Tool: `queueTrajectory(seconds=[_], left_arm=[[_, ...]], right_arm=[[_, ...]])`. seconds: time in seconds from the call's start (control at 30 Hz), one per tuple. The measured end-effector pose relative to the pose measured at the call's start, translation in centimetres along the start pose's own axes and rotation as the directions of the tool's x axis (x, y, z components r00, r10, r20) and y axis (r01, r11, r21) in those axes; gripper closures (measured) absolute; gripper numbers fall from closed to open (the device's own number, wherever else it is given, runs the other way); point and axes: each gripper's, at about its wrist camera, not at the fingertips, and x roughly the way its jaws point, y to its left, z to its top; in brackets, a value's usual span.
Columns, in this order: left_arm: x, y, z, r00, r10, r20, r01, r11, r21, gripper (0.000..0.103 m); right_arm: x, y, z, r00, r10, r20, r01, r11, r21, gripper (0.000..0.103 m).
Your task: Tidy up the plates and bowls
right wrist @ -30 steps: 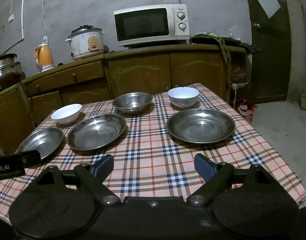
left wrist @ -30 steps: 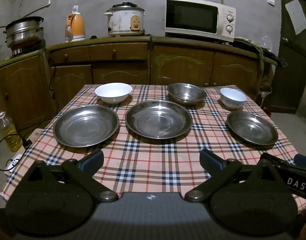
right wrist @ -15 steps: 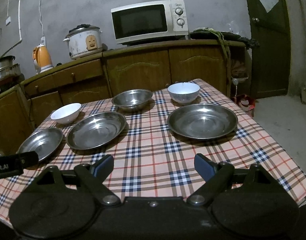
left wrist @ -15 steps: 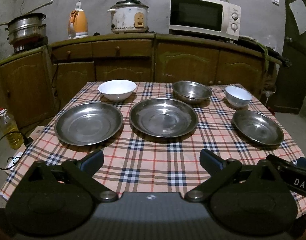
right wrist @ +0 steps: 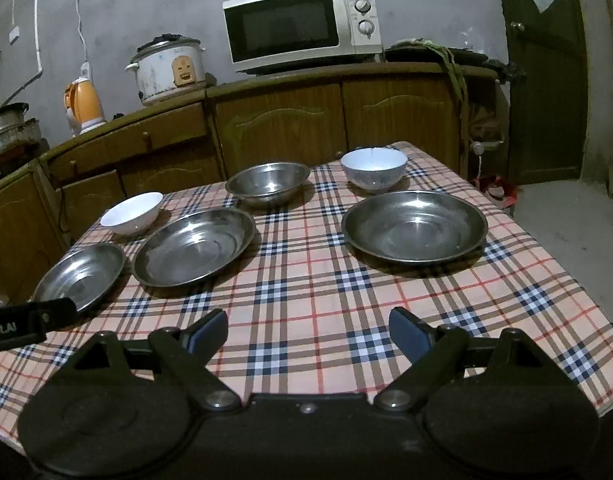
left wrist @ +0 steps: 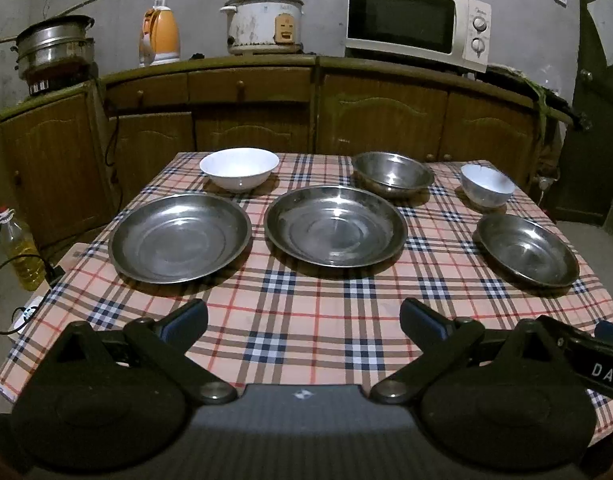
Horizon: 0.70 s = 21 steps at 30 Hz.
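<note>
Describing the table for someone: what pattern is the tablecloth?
Peach plaid tablecloth, navy-and-white checks; right wrist view.

Dim indoor light, soft glare on steel plates [left wrist: 335, 226], short shadows, strong fisheye bending, dark vignetted corners.

Left gripper [left wrist: 304, 320] hovers over near edge of plaid tablecloth [left wrist: 306, 320], jaws spread wide, nothing between them. Part of right gripper [left wrist: 586, 364] enters at lower right; its jaws out of sight.

Front row, three steel plates: left plate [left wrist: 179, 238] and middle plate [left wrist: 335, 231] just beside each other, not touching; right plate [left wrist: 528, 249] well apart, looks smaller, though lens distortion may account for that.

Back row: wide white bowl [left wrist: 239, 168] behind left plate, steel bowl [left wrist: 393, 175] behind middle plate, small white bowl [left wrist: 487, 190] behind right plate.

Counter behind: steel pots [left wrist: 54, 46], orange kettle [left wrist: 160, 38], rice cooker [left wrist: 264, 20], microwave [left wrist: 416, 20]. Oil bottle [left wrist: 20, 250] on floor, left.
</note>
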Motion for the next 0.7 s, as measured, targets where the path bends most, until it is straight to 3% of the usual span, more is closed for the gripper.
queueTrajectory(seconds=[0.7], left_arm=[[2.0, 0.8, 0.0, 0.999, 0.013, -0.035, -0.013, 1.000, -0.005, 0.000]], right_arm=[[1.6, 0.9, -0.3, 1.000, 0.021, -0.010, -0.022, 0.999, -0.038, 0.001]])
